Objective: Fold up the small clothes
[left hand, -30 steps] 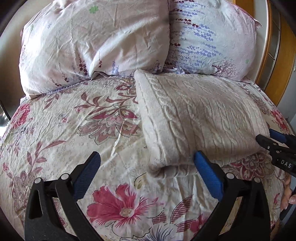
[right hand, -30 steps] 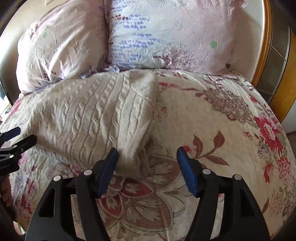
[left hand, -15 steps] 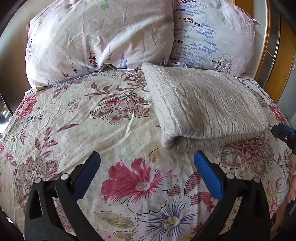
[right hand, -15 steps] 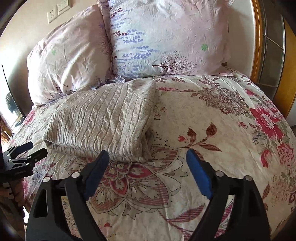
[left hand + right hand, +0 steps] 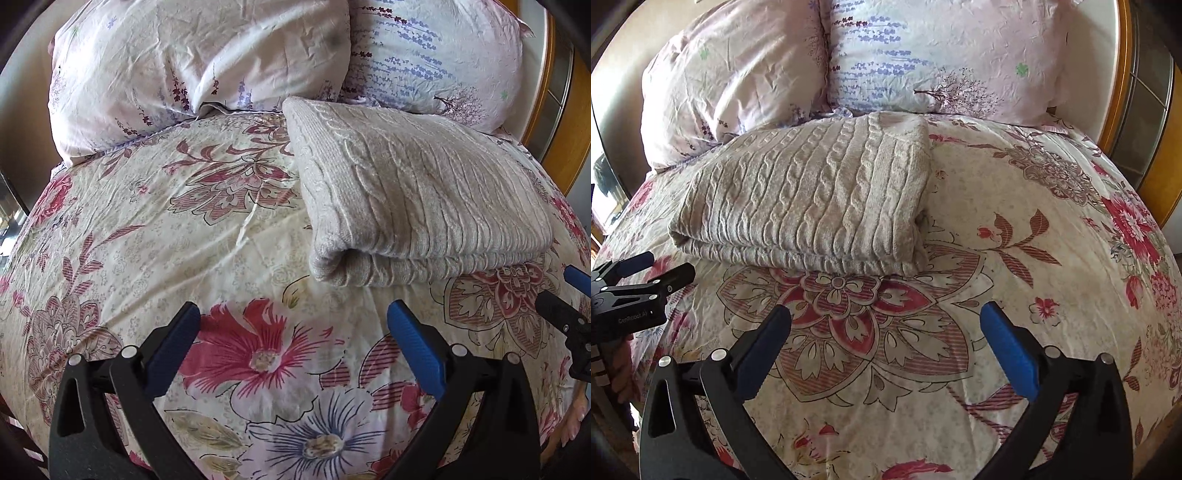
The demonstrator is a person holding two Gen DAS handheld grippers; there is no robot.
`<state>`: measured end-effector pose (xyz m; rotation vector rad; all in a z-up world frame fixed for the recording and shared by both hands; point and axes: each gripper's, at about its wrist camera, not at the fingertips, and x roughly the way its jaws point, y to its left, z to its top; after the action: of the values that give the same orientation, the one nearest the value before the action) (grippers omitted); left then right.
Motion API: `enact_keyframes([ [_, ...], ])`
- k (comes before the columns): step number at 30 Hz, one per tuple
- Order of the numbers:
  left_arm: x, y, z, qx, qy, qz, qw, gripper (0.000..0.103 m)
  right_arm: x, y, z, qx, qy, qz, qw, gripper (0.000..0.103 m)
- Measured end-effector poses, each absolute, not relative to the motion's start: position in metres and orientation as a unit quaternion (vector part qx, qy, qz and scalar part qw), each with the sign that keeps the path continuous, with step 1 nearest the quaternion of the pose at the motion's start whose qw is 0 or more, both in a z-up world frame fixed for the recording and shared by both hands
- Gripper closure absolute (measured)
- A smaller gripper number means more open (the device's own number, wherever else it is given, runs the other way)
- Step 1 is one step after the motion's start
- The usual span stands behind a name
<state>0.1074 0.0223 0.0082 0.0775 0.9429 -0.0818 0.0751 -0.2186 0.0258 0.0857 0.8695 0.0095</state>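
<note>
A beige cable-knit sweater lies folded into a rectangle on the floral bedspread, its folded edge toward me. It also shows in the right wrist view. My left gripper is open and empty, hovering over the bedspread just short of the sweater's near left corner. My right gripper is open and empty, over the bedspread in front of the sweater's near right corner. Each gripper appears at the edge of the other's view: the right one and the left one.
Two pink floral pillows lean at the head of the bed behind the sweater. A wooden headboard frame runs along the right. The bedspread extends right of the sweater.
Both grippers have drawn back from the sweater's near edge, staying open. The sweater now lies apart from them, folded and still.
</note>
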Motion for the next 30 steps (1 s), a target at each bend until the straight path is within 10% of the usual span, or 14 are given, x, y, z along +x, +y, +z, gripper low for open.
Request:
enact_keyframes([
  [30,0.105,0.017,0.004,0.025,0.456,-0.031,0.889,0.002,0.084,-0.202,0.012,0.029,0.445,-0.009,0.895,0.001],
])
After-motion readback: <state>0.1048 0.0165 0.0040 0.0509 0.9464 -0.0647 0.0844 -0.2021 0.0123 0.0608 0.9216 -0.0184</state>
